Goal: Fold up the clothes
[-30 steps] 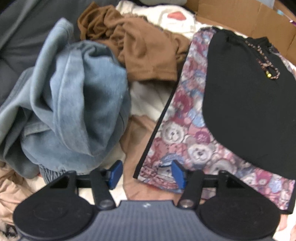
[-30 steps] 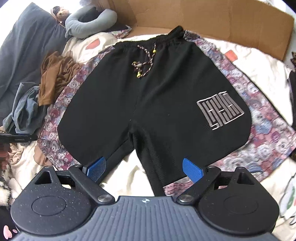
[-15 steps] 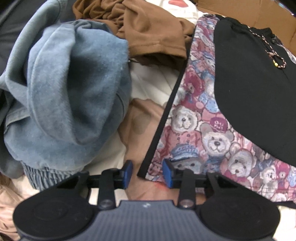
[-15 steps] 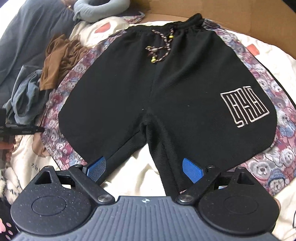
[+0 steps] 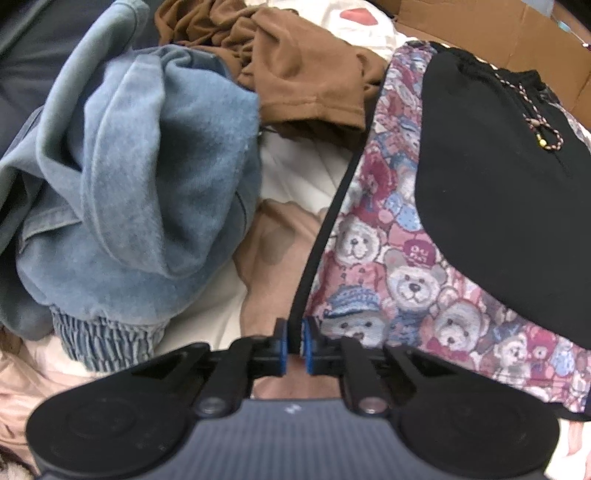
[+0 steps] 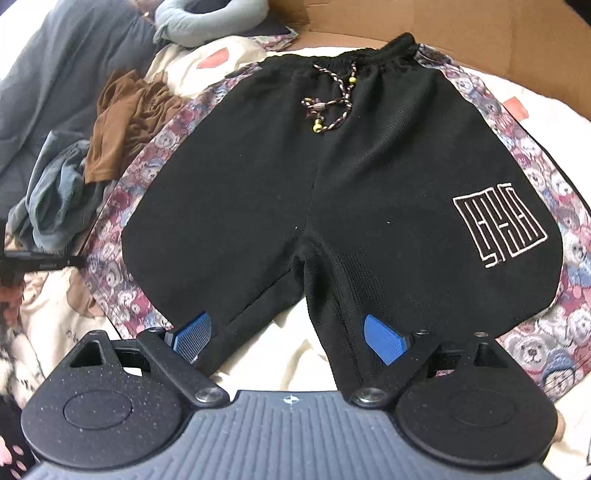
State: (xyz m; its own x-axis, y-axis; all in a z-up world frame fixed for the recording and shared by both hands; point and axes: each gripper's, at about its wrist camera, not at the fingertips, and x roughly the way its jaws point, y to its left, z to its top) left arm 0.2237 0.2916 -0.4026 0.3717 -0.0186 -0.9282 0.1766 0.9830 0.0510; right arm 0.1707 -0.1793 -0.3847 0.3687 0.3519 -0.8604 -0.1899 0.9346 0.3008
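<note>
Black shorts (image 6: 258, 184) with teddy-bear print side panels, a beaded drawstring (image 6: 332, 107) and a white logo lie flat on cream bedding. In the left wrist view the bear panel (image 5: 369, 258) ends in a black trim (image 5: 317, 251). My left gripper (image 5: 293, 343) has that trim at the leg's corner between its blue pads, and the jaws are closing on it. My right gripper (image 6: 288, 339) stands open low over the crotch, one pad over each inner leg, with nothing gripped. The left gripper (image 6: 40, 264) shows as a dark bar at the left edge of the right wrist view.
A crumpled blue denim garment (image 5: 129, 184) and a brown garment (image 5: 303, 81) lie left of the shorts. Cardboard (image 6: 406, 18) walls the far side. A grey pillow (image 6: 207, 22) and a dark grey blanket (image 6: 55, 74) sit at the back left.
The left jaws have come together around the shorts' trimmed edge. The right gripper has drawn nearer to the shorts and stayed open.
</note>
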